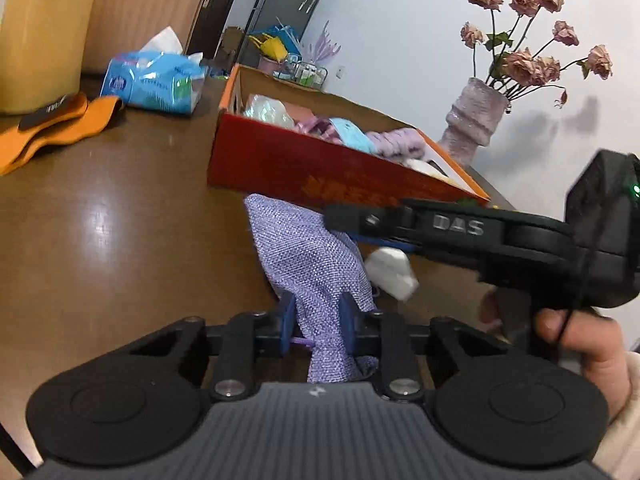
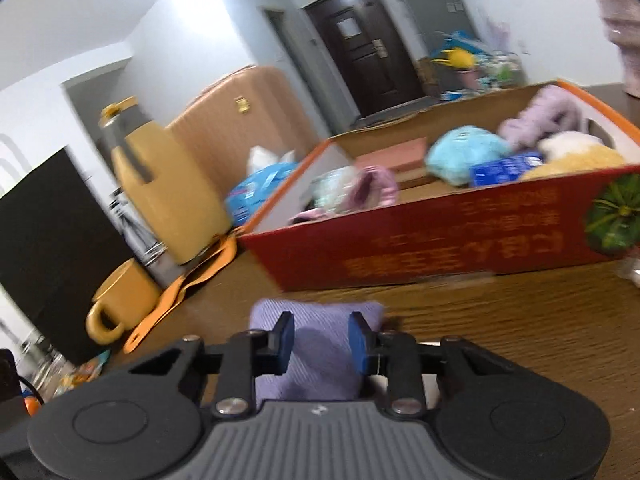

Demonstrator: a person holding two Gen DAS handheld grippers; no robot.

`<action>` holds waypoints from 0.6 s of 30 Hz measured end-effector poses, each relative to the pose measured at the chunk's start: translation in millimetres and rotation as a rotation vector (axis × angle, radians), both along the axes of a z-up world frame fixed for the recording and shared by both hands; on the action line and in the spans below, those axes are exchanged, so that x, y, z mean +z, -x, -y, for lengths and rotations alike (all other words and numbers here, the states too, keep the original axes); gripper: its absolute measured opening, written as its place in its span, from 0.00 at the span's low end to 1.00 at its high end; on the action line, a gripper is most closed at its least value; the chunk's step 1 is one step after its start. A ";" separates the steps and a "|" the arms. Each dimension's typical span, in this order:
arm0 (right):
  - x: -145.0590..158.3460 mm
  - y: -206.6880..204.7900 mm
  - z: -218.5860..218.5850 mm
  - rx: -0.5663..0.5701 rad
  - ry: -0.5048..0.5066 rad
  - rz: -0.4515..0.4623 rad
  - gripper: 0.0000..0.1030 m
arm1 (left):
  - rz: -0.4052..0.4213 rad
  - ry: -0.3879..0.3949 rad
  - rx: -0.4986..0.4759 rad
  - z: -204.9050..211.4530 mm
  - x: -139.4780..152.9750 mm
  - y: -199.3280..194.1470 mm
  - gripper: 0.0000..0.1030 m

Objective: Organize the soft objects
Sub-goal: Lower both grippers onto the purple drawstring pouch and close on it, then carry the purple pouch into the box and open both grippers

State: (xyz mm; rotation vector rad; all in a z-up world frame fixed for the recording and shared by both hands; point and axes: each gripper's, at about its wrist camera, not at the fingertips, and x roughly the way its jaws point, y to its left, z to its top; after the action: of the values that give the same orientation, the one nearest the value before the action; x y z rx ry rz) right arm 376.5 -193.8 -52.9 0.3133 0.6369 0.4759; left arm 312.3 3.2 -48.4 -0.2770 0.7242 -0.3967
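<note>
A lilac woven pouch (image 1: pixel 308 256) hangs just above the brown table in front of a red cardboard box (image 1: pixel 280 160). My left gripper (image 1: pixel 318 320) is shut on the pouch's gathered drawstring end. My right gripper (image 1: pixel 344 220) reaches in from the right and pinches the pouch's far end. In the right wrist view the pouch (image 2: pixel 320 344) sits between the right gripper's (image 2: pixel 321 342) blue pads, which press its sides. The box (image 2: pixel 440 240) holds several soft items: a blue plush, pink and lilac fabric pieces, a cream plush.
A small white object (image 1: pixel 390 270) lies on the table by the pouch. A blue tissue pack (image 1: pixel 154 82), an orange strap (image 1: pixel 60 128), a yellow jug (image 2: pixel 168 184) and a yellow mug (image 2: pixel 120 300) stand left. A vase of dried roses (image 1: pixel 476 116) stands behind the box.
</note>
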 end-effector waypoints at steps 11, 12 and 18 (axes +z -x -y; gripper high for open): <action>22.2 114.7 55.1 -0.092 0.120 0.102 0.35 | 0.037 0.026 -0.206 40.5 20.0 79.4 0.66; 21.2 124.0 62.6 -0.107 0.114 0.097 0.39 | 0.068 0.020 -0.197 34.9 25.6 80.2 0.66; 0.6 134.9 80.1 -0.162 0.029 0.015 0.41 | 0.172 -0.125 0.014 10.4 33.3 35.7 0.69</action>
State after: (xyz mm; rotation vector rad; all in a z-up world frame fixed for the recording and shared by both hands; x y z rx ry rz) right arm 241.6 -273.9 -52.2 0.3310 0.5982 0.3130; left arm 276.7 -7.2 -15.1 -0.1278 0.5753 -0.3556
